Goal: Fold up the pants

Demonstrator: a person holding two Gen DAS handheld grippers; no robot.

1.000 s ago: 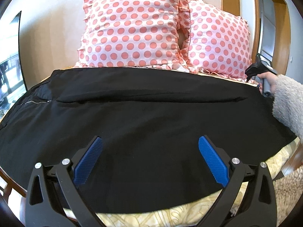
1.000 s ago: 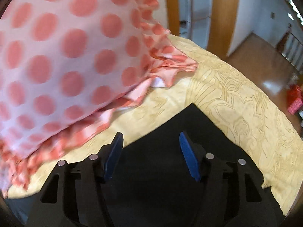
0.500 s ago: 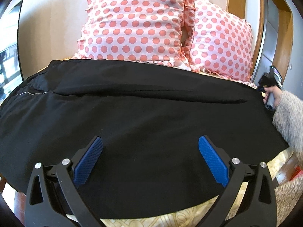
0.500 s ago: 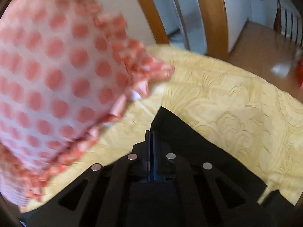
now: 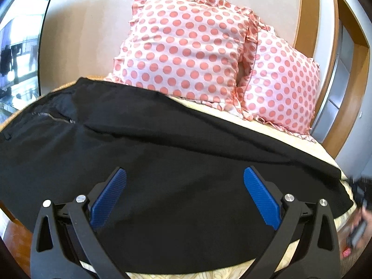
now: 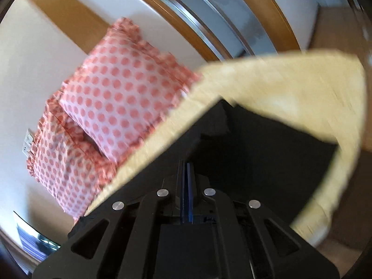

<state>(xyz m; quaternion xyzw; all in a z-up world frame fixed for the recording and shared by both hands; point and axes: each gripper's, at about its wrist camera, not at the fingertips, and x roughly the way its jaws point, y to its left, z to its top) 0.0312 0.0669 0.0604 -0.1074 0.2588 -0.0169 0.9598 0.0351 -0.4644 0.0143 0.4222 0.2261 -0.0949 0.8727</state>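
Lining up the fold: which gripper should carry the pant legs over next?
Right. The right gripper looks shut on the black pants at their hem end; the left gripper hangs open above them.

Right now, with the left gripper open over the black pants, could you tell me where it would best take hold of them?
Probably the near hem edge of the pants, approached from the bed's front side. The cloth lies flat on the bedspread, so only an edge offers a pinchable lip. The left gripper hangs open just above it; the right gripper is already shut on the far end.
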